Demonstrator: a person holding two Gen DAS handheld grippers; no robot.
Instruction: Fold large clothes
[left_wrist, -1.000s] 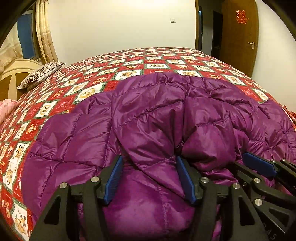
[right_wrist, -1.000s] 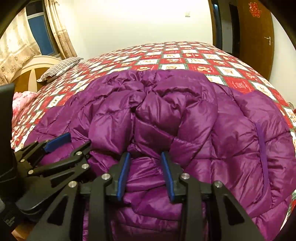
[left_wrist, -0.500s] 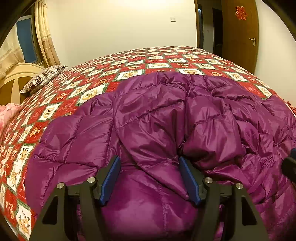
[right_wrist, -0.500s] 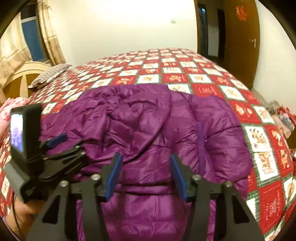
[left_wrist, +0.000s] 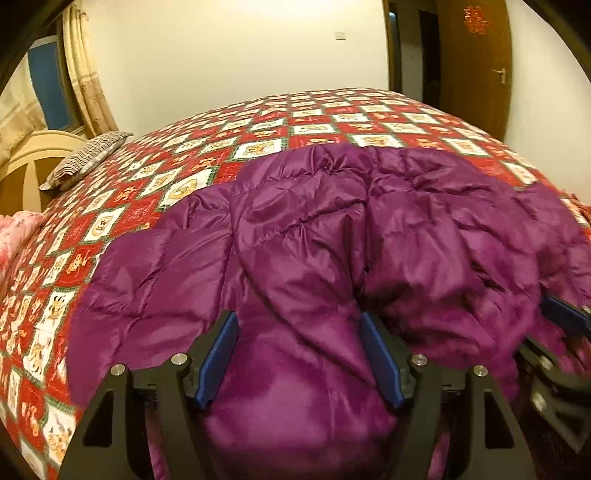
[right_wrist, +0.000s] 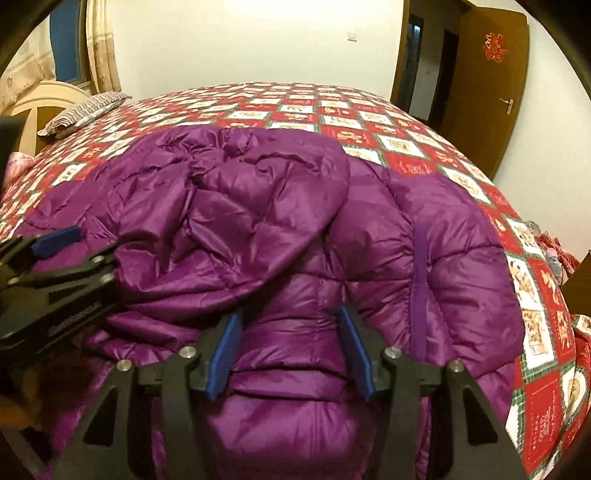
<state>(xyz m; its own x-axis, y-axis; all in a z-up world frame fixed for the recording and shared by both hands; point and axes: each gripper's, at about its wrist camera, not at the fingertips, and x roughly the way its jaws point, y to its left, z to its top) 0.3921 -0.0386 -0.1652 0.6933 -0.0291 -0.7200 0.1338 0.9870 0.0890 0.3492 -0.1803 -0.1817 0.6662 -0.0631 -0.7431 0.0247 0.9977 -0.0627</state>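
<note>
A large purple quilted down jacket lies bunched on the bed; it also fills the right wrist view. My left gripper is open, its blue-padded jaws wide apart around a thick fold of the jacket at the near edge. My right gripper is open too, its jaws standing either side of a padded fold. The left gripper also shows at the left of the right wrist view. The right gripper shows at the right edge of the left wrist view.
The bed has a red and white patterned quilt. A striped pillow lies by the cream headboard. A brown door stands at the far right. Loose items lie on the floor at the right.
The right gripper swung right and back, then returned over the jacket's near edge with its jaws wider than a second ago. The left gripper barely moved and stayed open.
</note>
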